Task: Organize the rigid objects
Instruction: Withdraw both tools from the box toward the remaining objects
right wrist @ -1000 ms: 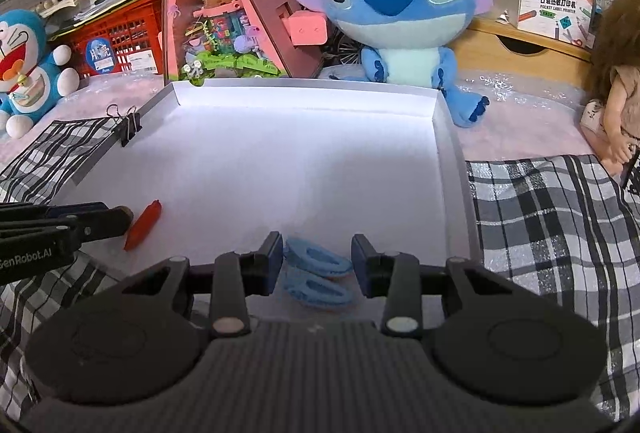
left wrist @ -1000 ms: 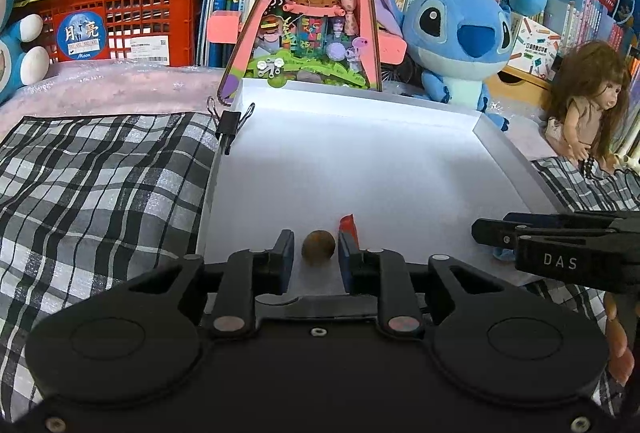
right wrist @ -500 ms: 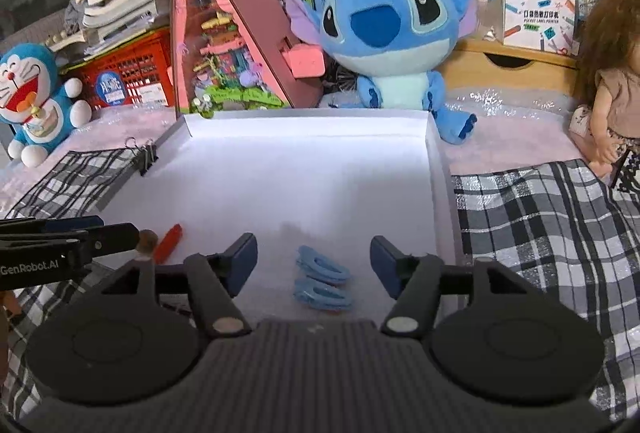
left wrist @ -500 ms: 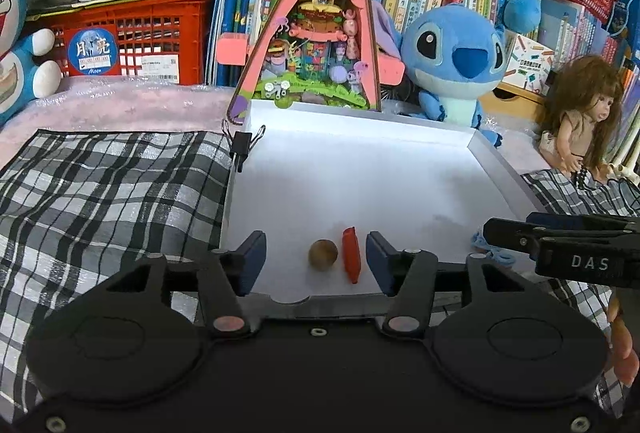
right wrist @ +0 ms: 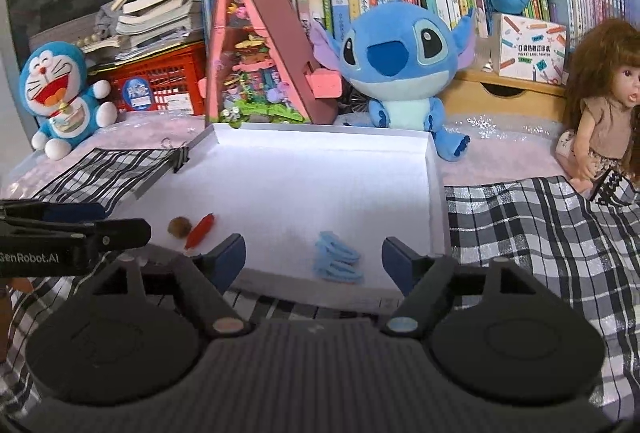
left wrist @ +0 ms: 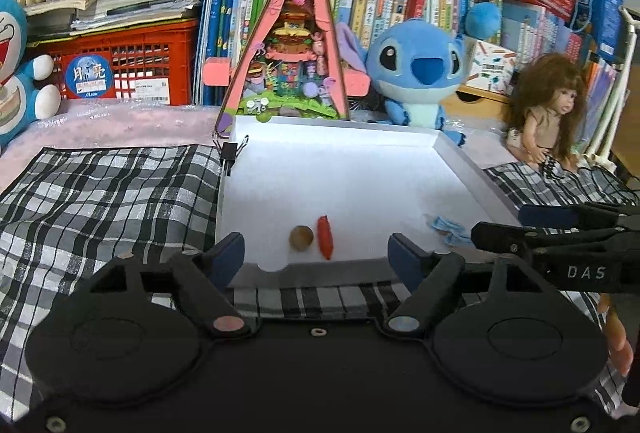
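The left tongs are opening wide and hold nothing. Just past them, near the front edge of the white tray, sit a brown ball and a red stick pointing away. The right tongs are opening too, empty, with the blue clips lying sideways just ahead.

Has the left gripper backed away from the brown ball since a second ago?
Yes. The left gripper, jaws opening and empty, has pulled back toward the near rim of the white tray; the brown ball, earlier between its fingers, now lies ahead, untouched.
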`<state>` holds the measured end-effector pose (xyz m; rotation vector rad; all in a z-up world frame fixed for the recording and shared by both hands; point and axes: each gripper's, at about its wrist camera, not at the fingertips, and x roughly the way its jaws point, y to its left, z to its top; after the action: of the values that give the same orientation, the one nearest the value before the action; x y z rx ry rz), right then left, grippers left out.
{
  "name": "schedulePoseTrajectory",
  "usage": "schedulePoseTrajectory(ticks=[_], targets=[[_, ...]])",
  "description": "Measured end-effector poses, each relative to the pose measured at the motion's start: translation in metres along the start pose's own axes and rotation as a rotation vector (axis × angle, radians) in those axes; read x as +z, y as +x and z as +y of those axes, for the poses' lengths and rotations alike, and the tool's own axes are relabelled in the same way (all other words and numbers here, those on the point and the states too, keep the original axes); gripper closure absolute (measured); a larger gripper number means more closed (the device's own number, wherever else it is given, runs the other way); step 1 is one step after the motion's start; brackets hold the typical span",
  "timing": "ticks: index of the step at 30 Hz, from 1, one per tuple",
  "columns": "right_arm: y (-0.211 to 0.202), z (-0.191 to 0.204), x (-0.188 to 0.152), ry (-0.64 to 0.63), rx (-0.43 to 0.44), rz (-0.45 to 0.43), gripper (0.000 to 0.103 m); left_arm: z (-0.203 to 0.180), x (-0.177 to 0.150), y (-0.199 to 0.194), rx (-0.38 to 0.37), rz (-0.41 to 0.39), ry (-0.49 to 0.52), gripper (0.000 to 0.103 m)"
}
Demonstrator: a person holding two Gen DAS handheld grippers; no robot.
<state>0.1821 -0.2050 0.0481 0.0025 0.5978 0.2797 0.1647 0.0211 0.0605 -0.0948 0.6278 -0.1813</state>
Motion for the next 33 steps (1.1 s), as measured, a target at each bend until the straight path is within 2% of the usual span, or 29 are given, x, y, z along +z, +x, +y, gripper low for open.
schedulePoseTrajectory(ticks=[12,20,33], targets=[[-0.03,0.013,-0.023,-0.041,0.025,-0.038,0.016,-0.008,-0.032,-0.032,-0.031,-0.016,0.046,0.021],[-0.045,0.024,-0.043,-0.108,-0.02,-0.068,0.014,-0.009,-0.053,-0.044,-0.036,-0.014,0.063,0.021],[-0.063,0.031,-0.077,-0.132,-0.018,-0.064,0.014,-0.002,-0.079,-0.053,-0.029,0.013,0.062,0.02]])
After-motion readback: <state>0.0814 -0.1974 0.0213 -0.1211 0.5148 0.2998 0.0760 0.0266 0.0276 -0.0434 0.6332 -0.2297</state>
